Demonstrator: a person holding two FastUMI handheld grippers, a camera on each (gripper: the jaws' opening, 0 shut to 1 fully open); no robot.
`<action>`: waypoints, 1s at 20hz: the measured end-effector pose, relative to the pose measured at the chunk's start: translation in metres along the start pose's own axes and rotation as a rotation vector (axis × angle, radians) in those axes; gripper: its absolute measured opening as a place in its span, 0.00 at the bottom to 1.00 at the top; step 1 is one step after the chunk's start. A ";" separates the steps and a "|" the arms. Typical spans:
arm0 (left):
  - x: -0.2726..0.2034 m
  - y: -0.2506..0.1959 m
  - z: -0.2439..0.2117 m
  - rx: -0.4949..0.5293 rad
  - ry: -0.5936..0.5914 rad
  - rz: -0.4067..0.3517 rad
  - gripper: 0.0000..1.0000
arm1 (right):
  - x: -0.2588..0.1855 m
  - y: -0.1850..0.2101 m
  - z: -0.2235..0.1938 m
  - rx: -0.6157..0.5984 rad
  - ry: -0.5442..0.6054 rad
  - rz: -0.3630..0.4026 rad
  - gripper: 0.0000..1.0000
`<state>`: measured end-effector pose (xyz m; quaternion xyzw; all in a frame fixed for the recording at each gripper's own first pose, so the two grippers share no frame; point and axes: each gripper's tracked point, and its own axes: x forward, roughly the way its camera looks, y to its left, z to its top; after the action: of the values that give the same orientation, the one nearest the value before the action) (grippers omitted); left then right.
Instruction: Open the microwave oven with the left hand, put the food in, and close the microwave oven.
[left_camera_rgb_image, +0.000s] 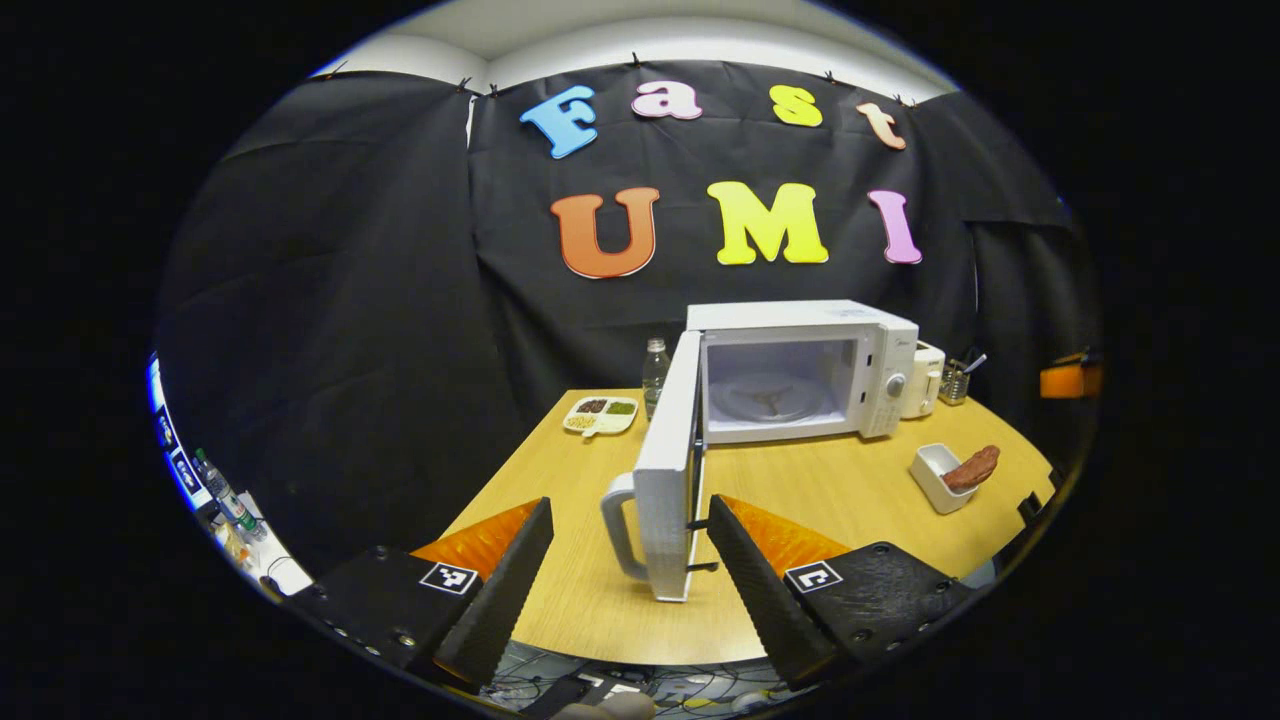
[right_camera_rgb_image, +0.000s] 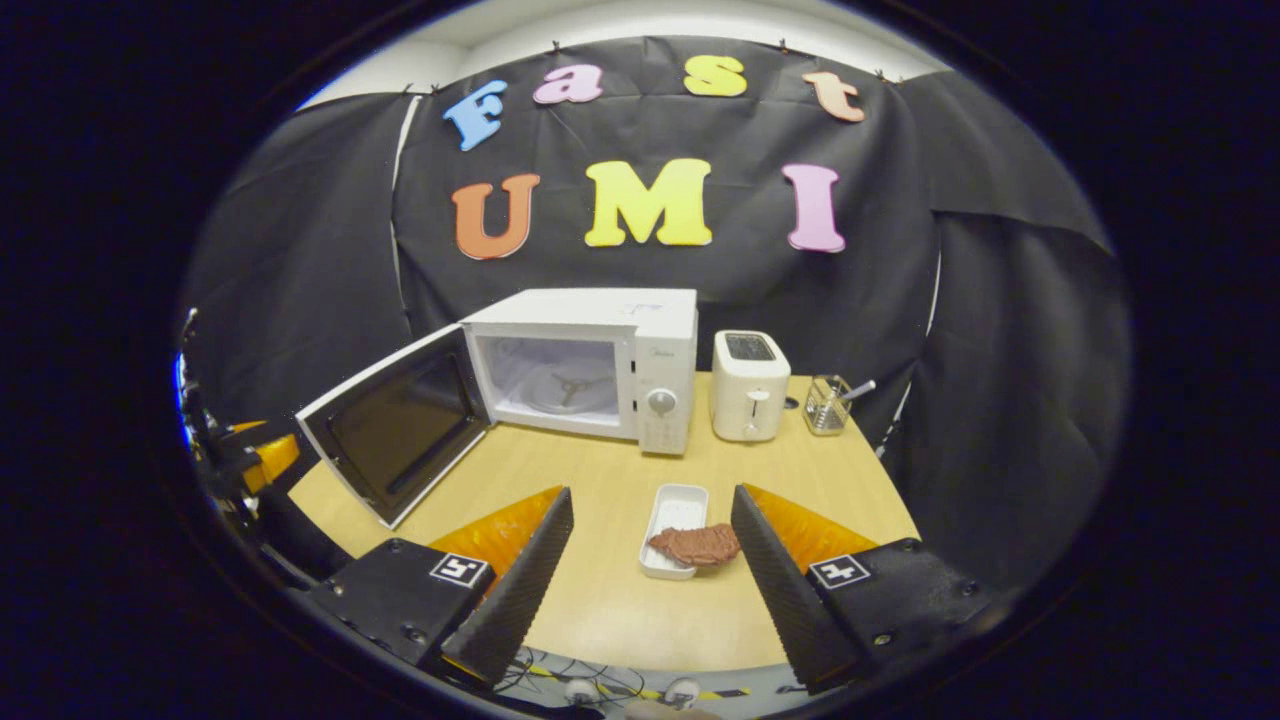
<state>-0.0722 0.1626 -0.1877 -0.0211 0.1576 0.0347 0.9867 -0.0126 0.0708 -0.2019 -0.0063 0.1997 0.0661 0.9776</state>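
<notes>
The white microwave (left_camera_rgb_image: 800, 365) stands at the back of the wooden table (left_camera_rgb_image: 840, 490) with its door (left_camera_rgb_image: 665, 480) swung wide open toward me, edge-on. A glass turntable (left_camera_rgb_image: 770, 395) shows inside the cavity. My left gripper (left_camera_rgb_image: 630, 503) is open, and the door's handle (left_camera_rgb_image: 618, 525) lies between its spread fingers without being pressed. The food, a brown piece of meat (right_camera_rgb_image: 695, 543), rests on a small white dish (right_camera_rgb_image: 678, 510) near the front of the table. My right gripper (right_camera_rgb_image: 652, 495) is open just in front of that dish, with the meat near its right finger (right_camera_rgb_image: 765, 550).
A white toaster (right_camera_rgb_image: 750, 398) and a glass holder with a utensil (right_camera_rgb_image: 828, 403) stand right of the microwave (right_camera_rgb_image: 585, 365). A water bottle (left_camera_rgb_image: 655, 375) and a divided plate of food (left_camera_rgb_image: 600, 415) sit to its left. The table's front edge lies just beyond both grippers.
</notes>
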 end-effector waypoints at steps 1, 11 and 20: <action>-0.003 -0.011 0.013 -0.016 -0.018 -0.019 0.96 | 0.007 -0.009 -0.017 0.011 0.025 -0.003 1.00; -0.016 -0.107 0.128 -0.014 -0.150 -0.086 0.96 | 0.108 -0.061 -0.120 0.225 0.241 0.134 0.96; -0.015 -0.174 0.158 0.026 -0.135 -0.032 0.95 | 0.166 -0.064 -0.105 0.432 0.344 0.388 0.58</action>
<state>-0.0240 -0.0038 -0.0275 -0.0085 0.0908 0.0182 0.9957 0.1064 0.0240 -0.3642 0.2280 0.3686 0.2052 0.8775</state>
